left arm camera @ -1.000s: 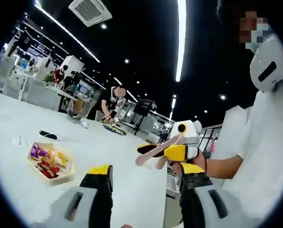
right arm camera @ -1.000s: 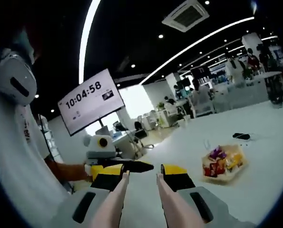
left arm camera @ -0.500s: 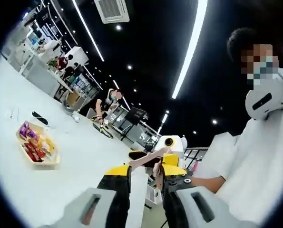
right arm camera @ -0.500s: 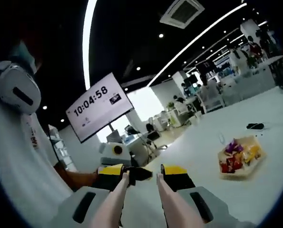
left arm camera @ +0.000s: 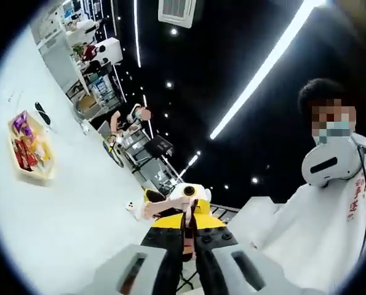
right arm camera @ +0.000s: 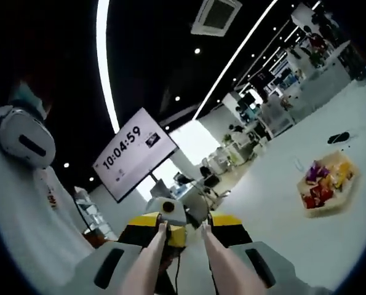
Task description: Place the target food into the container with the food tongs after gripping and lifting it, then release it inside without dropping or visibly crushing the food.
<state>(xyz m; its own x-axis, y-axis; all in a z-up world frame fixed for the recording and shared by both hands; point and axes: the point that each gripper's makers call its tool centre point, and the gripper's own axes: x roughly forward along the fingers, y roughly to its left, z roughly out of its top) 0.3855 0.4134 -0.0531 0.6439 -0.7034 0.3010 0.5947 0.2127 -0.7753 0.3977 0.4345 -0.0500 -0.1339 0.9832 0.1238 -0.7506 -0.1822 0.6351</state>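
A wall screen (right arm camera: pixel 135 153) at centre left of the right gripper view read 10:04:59 (10:04:58 half a second before). The left gripper (left arm camera: pixel 183 232) had narrowed since then, its jaws nearly touching. The right gripper (right arm camera: pixel 181 228) held pinkish food tongs (right arm camera: pixel 214 261), arms apart. The tray of wrapped snacks (left arm camera: pixel 30 147) lay at upper left of the left gripper view, possibly the container.

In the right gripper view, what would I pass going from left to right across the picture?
White headset on a person → big screen showing a clock → yellow-and-black other gripper → pale tray of colourful snack packets.
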